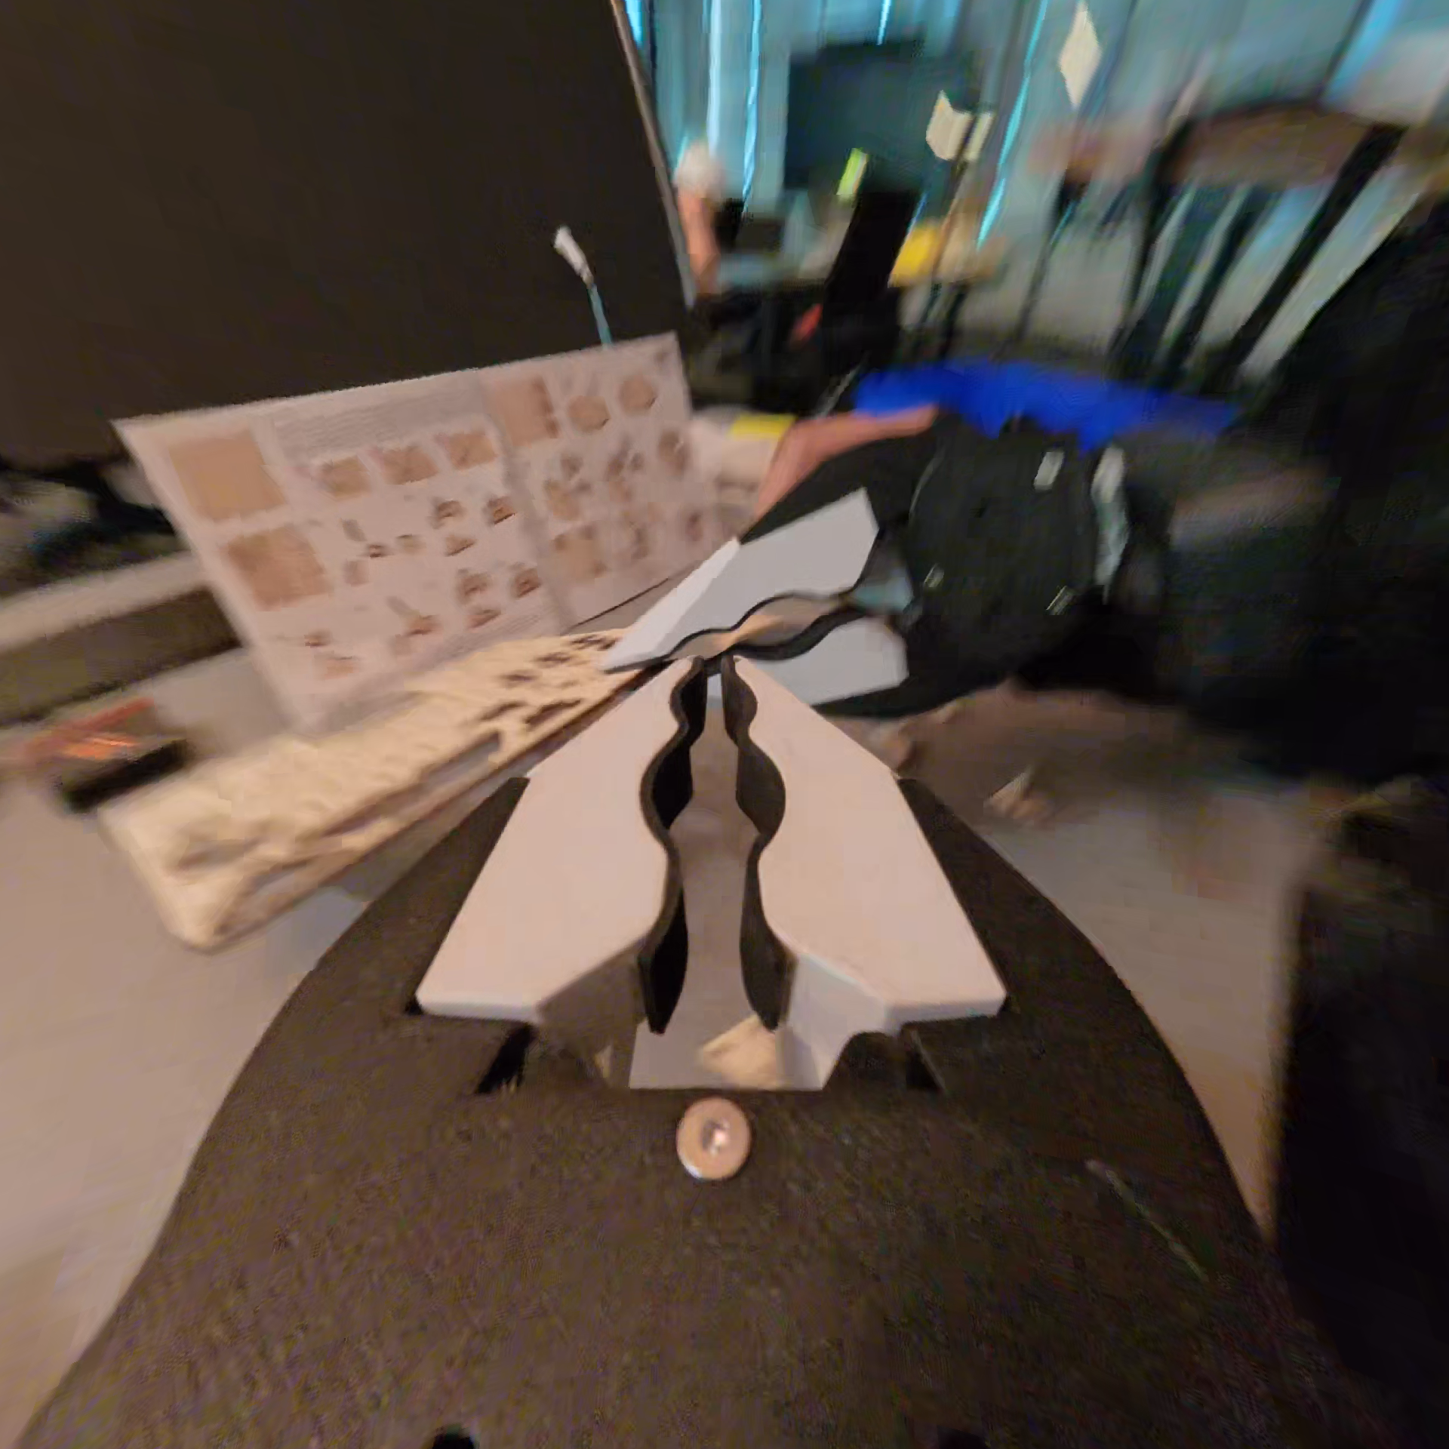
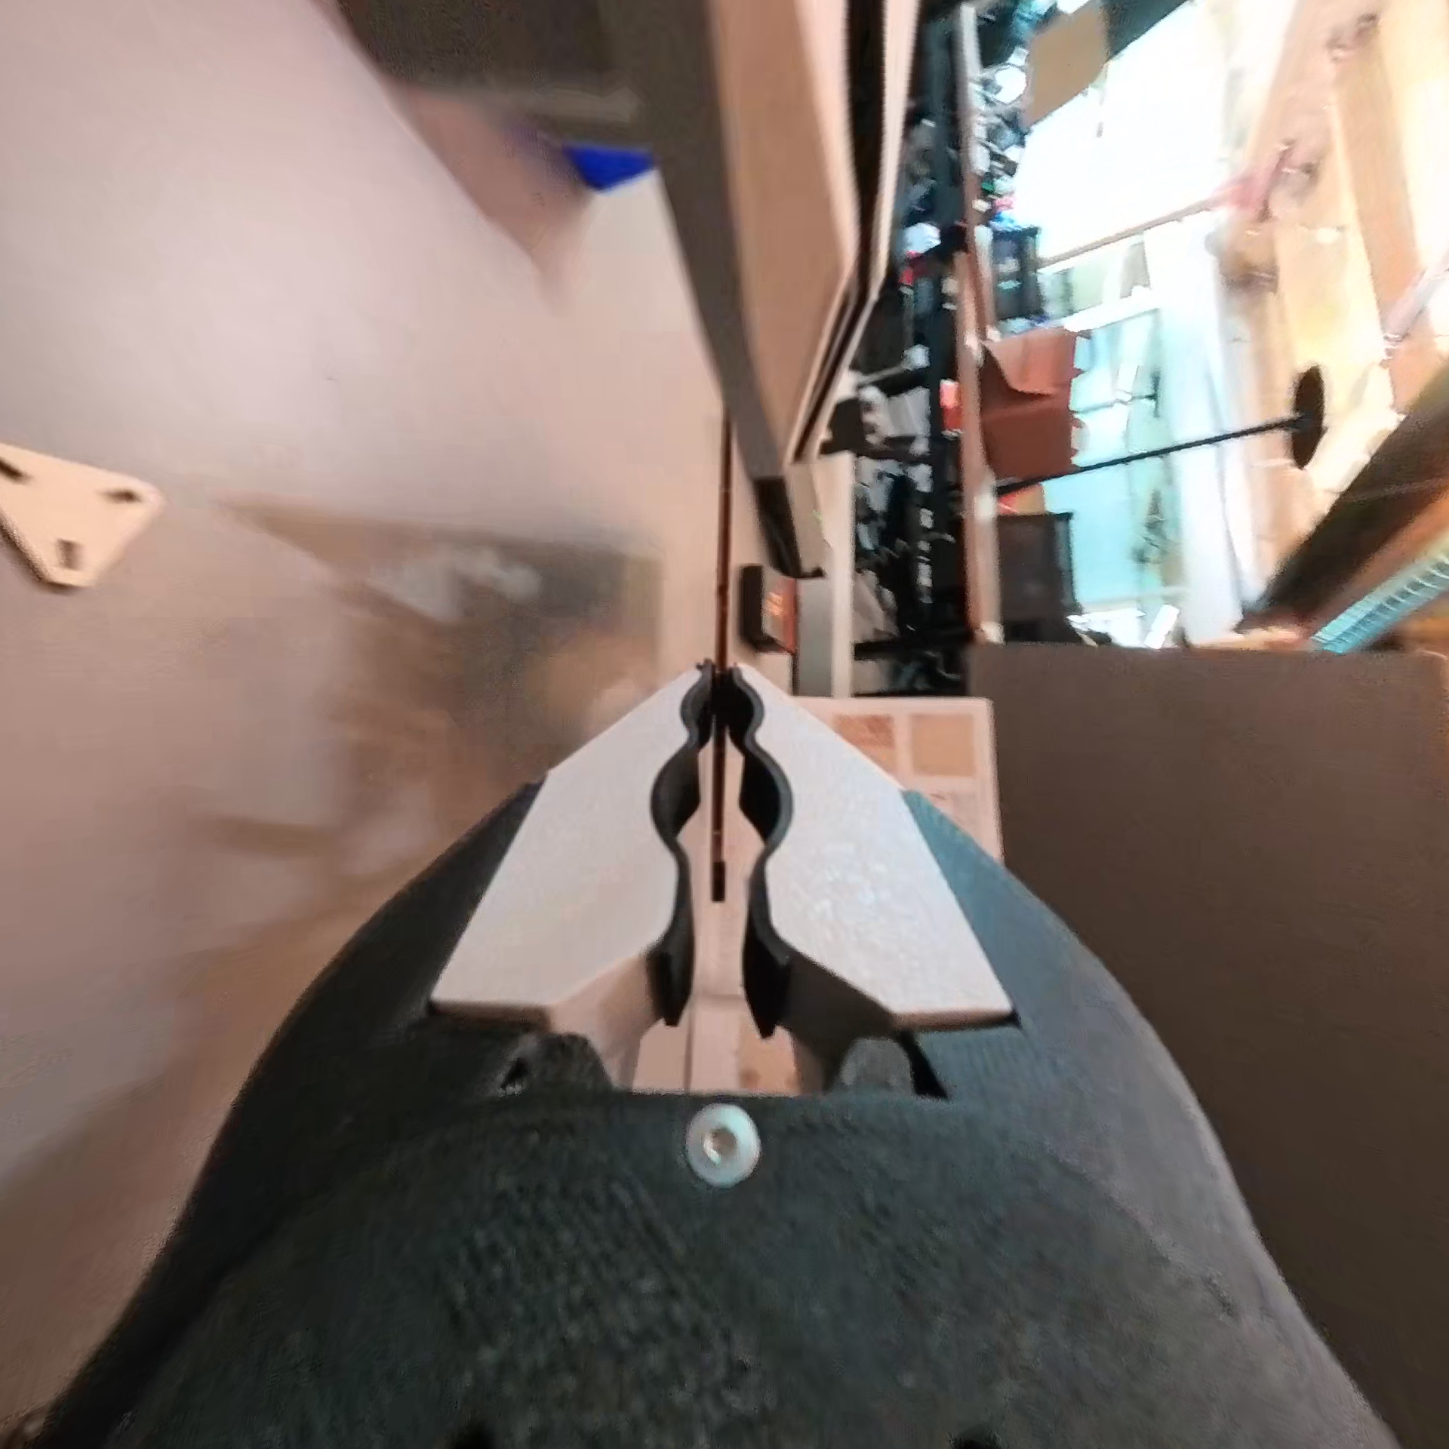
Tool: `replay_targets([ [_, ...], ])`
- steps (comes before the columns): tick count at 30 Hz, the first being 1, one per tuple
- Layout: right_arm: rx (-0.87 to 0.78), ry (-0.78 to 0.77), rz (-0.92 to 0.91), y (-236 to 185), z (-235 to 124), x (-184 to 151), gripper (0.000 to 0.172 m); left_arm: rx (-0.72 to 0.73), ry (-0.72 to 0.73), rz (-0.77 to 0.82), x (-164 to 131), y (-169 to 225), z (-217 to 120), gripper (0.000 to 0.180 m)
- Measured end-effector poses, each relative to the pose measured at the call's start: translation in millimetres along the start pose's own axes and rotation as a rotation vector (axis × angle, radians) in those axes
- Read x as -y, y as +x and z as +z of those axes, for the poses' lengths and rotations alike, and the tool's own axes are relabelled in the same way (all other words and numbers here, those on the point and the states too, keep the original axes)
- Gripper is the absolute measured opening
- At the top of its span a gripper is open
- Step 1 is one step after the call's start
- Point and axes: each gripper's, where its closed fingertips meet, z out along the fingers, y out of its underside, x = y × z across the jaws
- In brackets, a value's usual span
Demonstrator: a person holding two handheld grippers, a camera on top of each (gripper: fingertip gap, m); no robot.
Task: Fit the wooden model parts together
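Table pale and wide beneath us, dark panel standing behind it, and against that panel leans the printed sheet, upright and facing us, presumably so its diagrams can be read from the working side. In front of it we have the thin wooden board with its cut-out shapes, lifted off the table at a slant. The right gripper has its pads pressed on one end of it, and from that gripper's own camera the board shows edge-on, pinched flat between the fingers, a hold that leaves the face free. The left gripper sits just beside that clamp, tips almost together, nothing plainly between them. Off to one side, a small slotted plate lies loose on the table
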Motion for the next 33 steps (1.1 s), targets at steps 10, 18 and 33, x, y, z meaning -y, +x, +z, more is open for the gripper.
replay_targets([
  [10, -0.345, -0.025, -0.345, 26.0, -25.2, 28.4, 0.000, -0.491, 0.416, -1.019, 7.5, -17.5, 0.9, 0.057],
  [18, -0.455, 0.057, -0.403, 23.3, -35.7, 53.9, 0.003, -0.475, 0.453, -1.016, 10.7, -20.0, -4.5, 0.003],
  [33, 0.095, 0.563, 1.712, 27.8, -36.8, 31.7, 0.057, -0.365, 0.488, -0.852, 12.3, -16.1, -7.0, 0.000],
])
